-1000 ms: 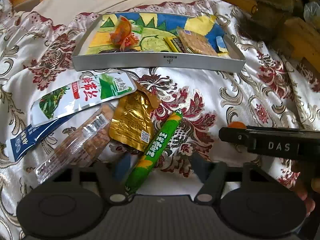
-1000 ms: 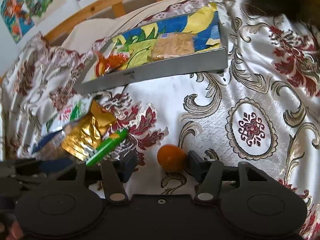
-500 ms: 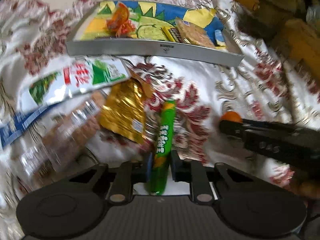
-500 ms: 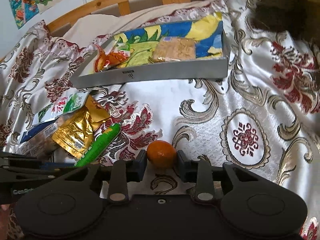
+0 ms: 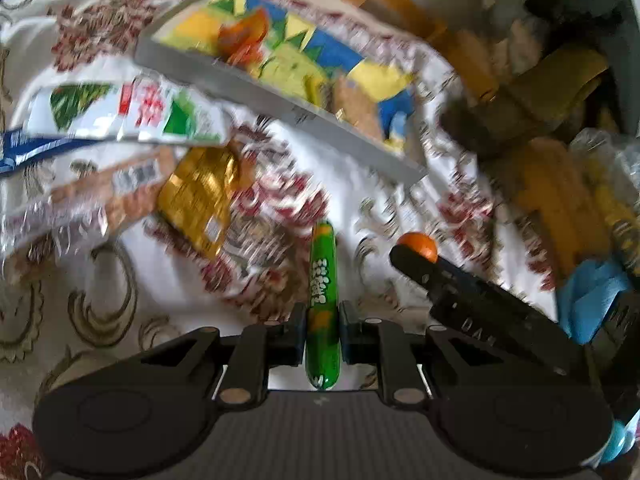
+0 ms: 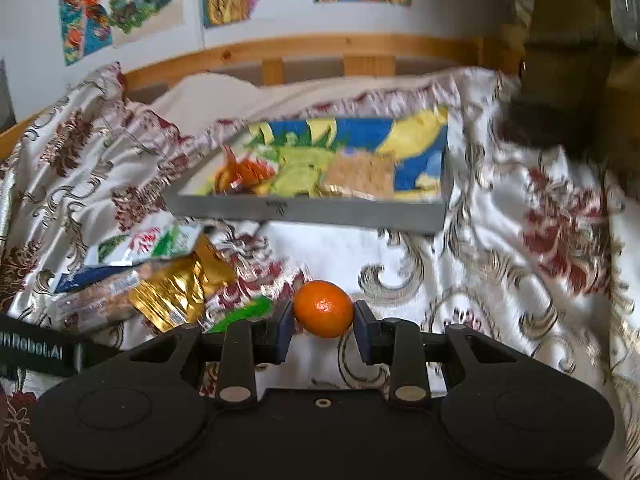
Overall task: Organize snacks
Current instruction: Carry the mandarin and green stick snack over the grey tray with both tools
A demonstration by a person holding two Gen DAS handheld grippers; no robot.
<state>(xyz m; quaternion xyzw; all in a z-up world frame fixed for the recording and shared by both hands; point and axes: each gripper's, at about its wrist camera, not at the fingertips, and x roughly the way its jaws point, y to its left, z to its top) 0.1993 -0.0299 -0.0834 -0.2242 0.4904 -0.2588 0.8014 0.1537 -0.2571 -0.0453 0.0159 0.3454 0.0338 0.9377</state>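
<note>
My left gripper [image 5: 322, 334] is shut on a green sausage stick [image 5: 322, 280] and holds it above the patterned bedspread. My right gripper [image 6: 323, 326] is shut on a small orange [image 6: 323, 314], which also shows in the left wrist view [image 5: 418, 243]. A grey tray [image 6: 312, 210] with a colourful lining lies beyond and holds a cracker pack [image 6: 360, 178] and an orange-wrapped snack [image 6: 240, 174]. The tray also shows in the left wrist view [image 5: 280, 116].
Loose snacks lie left of the grippers: a white and green packet [image 5: 120, 116], a gold pouch [image 5: 196, 200], a clear biscuit pack [image 5: 88, 200] and a blue packet [image 5: 36, 148]. A wooden bed rail [image 6: 320, 56] runs behind. Clutter [image 5: 560, 120] sits at the right.
My left gripper closed on the green stick, lifted it and swung right. My right gripper closed on the orange and raised it off the bedspread.
</note>
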